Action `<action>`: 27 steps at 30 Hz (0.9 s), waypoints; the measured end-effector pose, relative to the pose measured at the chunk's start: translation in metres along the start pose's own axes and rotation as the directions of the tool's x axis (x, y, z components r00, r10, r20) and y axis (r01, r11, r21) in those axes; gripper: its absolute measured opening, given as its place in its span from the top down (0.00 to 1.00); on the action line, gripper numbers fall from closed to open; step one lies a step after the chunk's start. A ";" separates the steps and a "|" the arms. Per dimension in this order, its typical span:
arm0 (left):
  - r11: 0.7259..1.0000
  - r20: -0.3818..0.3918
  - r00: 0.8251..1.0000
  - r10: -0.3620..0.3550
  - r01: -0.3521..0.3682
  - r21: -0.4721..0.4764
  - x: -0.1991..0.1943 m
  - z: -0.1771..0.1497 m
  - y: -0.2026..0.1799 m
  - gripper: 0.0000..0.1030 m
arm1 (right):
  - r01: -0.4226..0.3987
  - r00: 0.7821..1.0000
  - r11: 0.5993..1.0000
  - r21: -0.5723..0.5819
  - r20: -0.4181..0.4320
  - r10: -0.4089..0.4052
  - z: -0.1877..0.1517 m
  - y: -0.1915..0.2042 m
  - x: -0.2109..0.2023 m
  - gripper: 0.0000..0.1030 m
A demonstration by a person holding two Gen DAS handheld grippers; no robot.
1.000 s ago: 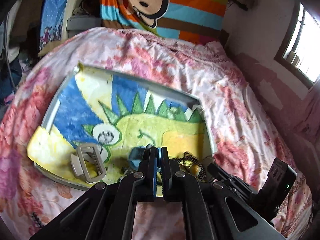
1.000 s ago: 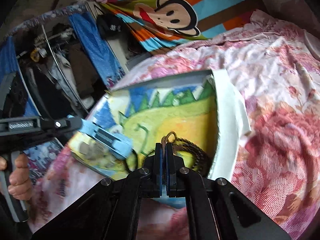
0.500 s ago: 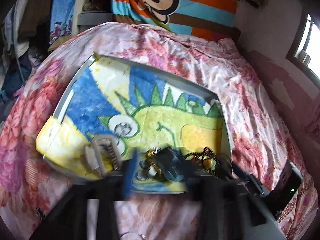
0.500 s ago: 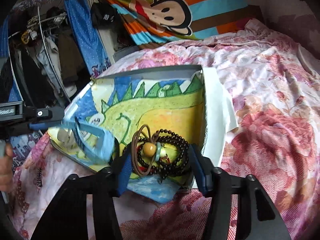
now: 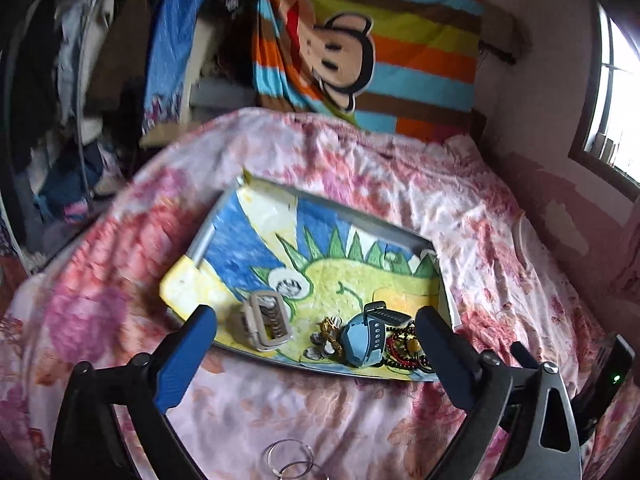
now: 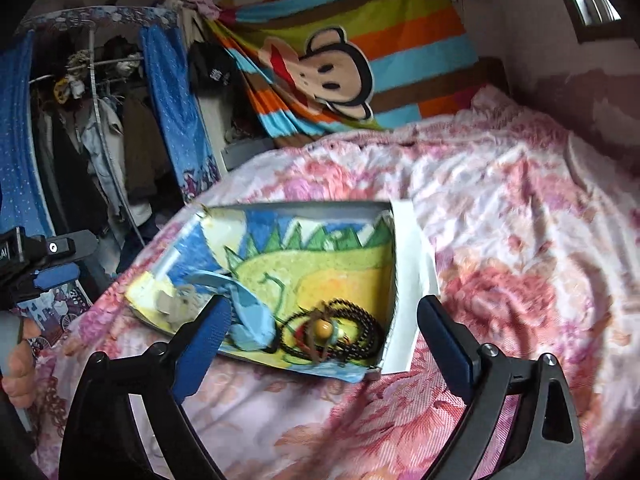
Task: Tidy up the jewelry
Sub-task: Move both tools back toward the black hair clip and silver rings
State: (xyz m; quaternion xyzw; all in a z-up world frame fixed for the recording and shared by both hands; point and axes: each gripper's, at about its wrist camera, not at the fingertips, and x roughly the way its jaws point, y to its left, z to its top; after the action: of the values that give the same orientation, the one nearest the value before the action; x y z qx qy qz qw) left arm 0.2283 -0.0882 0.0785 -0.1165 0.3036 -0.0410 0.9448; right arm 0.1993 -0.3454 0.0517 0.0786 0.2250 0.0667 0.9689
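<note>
Both your hand-held grippers hang wide and empty over the bed. From the left hand-held gripper (image 5: pixel 316 334), the jewelry lies at 12 o'clock on the tray (image 5: pixel 202 246): beige watch (image 5: pixel 267 322) toward 11, blue watch (image 5: pixel 366 336) and bead bracelets (image 5: pixel 406 350) toward 1. The right hand-held gripper (image 6: pixel 322 328) looks nearer the beads (image 6: pixel 340 332), which crowd the tray's near right corner. Open room lies at the tray's far end. Clear rings (image 5: pixel 290 462) sit on the bedspread at 6 o'clock.
</note>
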 end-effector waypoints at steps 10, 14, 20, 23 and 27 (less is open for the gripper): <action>0.996 0.138 0.990 0.039 -0.049 0.070 -0.080 -0.015 0.011 0.00 | 0.033 0.992 0.997 -0.073 0.120 -0.024 0.006 0.041 -0.077 0.02; 0.996 0.165 0.985 0.048 -0.060 0.068 -0.104 -0.023 0.024 0.00 | 0.046 0.989 0.995 -0.084 0.144 -0.033 0.002 0.052 -0.103 0.02; 0.994 0.210 0.975 0.072 -0.088 0.066 -0.131 -0.043 0.047 0.00 | 0.073 0.985 0.991 -0.115 0.161 -0.054 -0.016 0.070 -0.131 0.02; 0.995 0.216 0.974 0.071 -0.085 0.056 -0.139 -0.055 0.058 0.00 | 0.086 0.985 0.987 -0.139 0.162 -0.063 -0.026 0.080 -0.143 0.02; 0.995 0.211 0.975 0.072 -0.085 0.054 -0.141 -0.070 0.070 0.00 | 0.100 0.988 0.983 -0.155 0.134 -0.080 -0.044 0.085 -0.152 0.02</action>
State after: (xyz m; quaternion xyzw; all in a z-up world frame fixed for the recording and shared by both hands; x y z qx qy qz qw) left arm 0.0729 -0.0129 0.0854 -0.0786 0.2058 -0.0007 0.9754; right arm 0.0370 -0.2816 0.0930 -0.0062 0.1597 0.0356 0.9865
